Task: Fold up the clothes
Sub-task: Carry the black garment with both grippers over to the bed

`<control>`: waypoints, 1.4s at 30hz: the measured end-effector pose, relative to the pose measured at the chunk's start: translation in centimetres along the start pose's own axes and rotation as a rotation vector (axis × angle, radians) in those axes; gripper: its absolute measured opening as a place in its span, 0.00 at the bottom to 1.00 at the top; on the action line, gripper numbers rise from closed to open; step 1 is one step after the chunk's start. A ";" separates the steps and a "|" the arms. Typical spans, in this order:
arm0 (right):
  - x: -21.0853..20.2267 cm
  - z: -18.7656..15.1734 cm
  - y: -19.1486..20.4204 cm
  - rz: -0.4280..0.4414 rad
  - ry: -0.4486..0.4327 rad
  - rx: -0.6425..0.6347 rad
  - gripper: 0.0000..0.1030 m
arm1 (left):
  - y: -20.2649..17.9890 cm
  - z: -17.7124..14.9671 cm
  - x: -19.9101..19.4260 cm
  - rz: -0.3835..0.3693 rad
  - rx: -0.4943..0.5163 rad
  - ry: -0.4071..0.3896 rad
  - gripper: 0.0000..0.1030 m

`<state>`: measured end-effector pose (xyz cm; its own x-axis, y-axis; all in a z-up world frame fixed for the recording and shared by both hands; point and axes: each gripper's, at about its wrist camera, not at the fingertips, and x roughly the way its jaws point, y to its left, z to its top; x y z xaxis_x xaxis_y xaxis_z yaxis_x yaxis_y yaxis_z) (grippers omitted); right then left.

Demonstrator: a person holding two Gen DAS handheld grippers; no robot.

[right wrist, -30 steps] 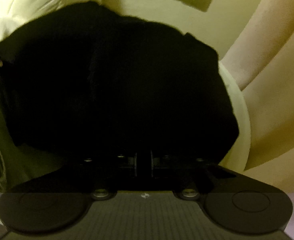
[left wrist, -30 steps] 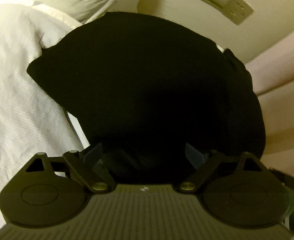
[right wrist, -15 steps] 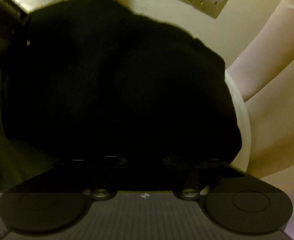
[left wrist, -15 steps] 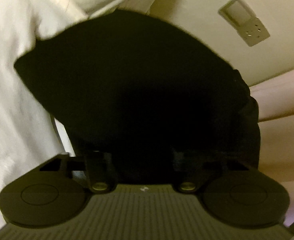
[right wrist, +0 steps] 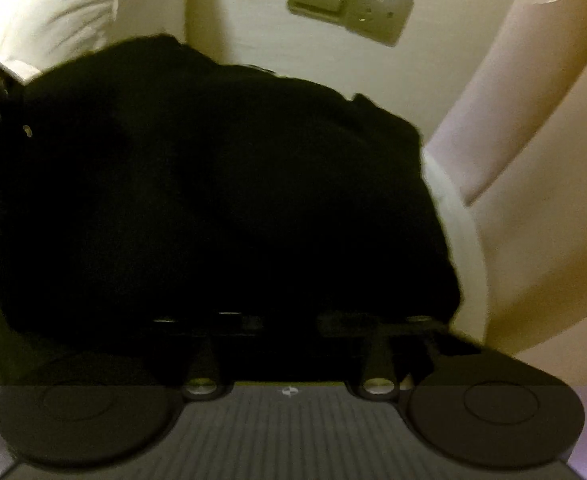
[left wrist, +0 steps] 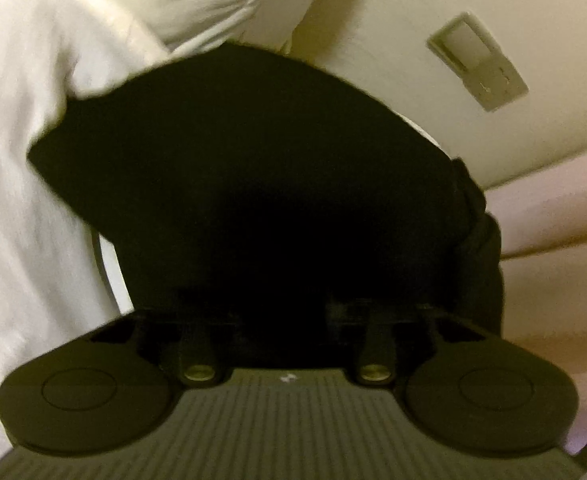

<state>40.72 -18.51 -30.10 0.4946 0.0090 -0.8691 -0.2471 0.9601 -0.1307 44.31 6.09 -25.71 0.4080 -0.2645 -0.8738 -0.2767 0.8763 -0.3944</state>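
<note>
Having just closed, left tongs point(left wrist: 289, 312) now pinch black garment point(left wrist: 253, 168); right tongs point(right wrist: 289, 320) remain clamped on it.

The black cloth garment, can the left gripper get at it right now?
Probably yes. The black cloth garment lies right at the left gripper, with nothing in between. Its jaws have just been closing and look shut at the cloth's near edge, too dark to be sure.
</note>
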 end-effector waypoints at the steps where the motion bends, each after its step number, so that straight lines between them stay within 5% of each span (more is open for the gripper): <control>1: -0.4 0.4 -0.4 0.006 -0.013 0.027 0.09 | -0.3 0.0 -0.7 -0.006 0.025 -0.017 0.10; 10: -10.9 8.7 -3.5 0.168 -0.388 0.153 0.09 | -4.0 -0.3 -10.6 -0.103 0.158 -0.226 0.09; 18: -22.1 14.2 -0.5 0.406 -0.697 0.085 0.09 | -1.5 -3.0 -23.8 -0.121 0.094 -0.452 0.09; 24: -30.6 14.0 3.4 0.655 -0.899 0.026 0.09 | 2.6 -8.5 -35.0 -0.069 -0.004 -0.649 0.09; 34: -43.8 6.4 15.3 1.132 -1.011 -0.146 0.09 | 10.6 -26.6 -56.3 0.176 -0.105 -0.960 0.09; 42: -51.8 -6.2 27.8 1.389 -0.826 -0.236 0.09 | 19.6 -43.5 -70.6 0.436 -0.237 -1.042 0.00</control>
<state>3.05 5.99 8.36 0.0628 0.9937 0.0927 -0.9341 0.0258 0.3562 -27.74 24.37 15.87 0.7271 0.5999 -0.3340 -0.6825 0.6844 -0.2566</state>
